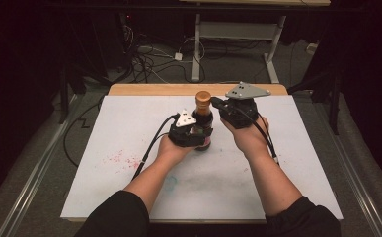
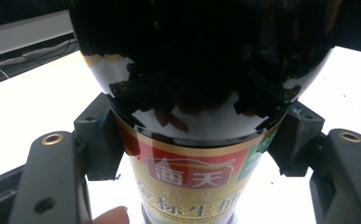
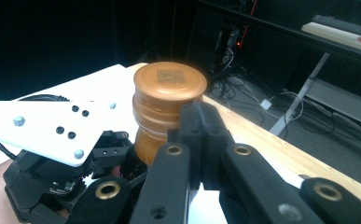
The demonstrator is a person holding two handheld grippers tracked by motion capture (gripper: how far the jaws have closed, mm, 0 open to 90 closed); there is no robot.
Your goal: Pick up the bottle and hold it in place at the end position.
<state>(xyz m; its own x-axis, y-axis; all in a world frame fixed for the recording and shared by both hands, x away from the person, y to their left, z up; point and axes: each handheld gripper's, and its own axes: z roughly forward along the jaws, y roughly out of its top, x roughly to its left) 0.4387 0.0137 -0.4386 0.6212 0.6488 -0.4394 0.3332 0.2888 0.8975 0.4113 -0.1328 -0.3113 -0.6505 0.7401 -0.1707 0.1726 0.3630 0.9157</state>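
While both forearms come in from the near edge of the bench, the two hands are held close together over its middle. The left hand is held low, and its left tongs are clamped on the body of a dark bottle. The right hand is held a little higher, and its right tongs are pressed together, tips right beside the bottle's neck, just under the cap; whether the neck is touched cannot be told.

The bottle is kept upright near the middle of the bench. In the left gripper view its dark glass is seen between the two black pads, above a red and gold label. An orange-brown cap with a small square code on top is seen in the right gripper view.

The bench is covered by a white sheet with pink specks and a blue smudge. A wooden strip is seen at the far edge. The room behind is dark, with cables on the floor and white desk legs.
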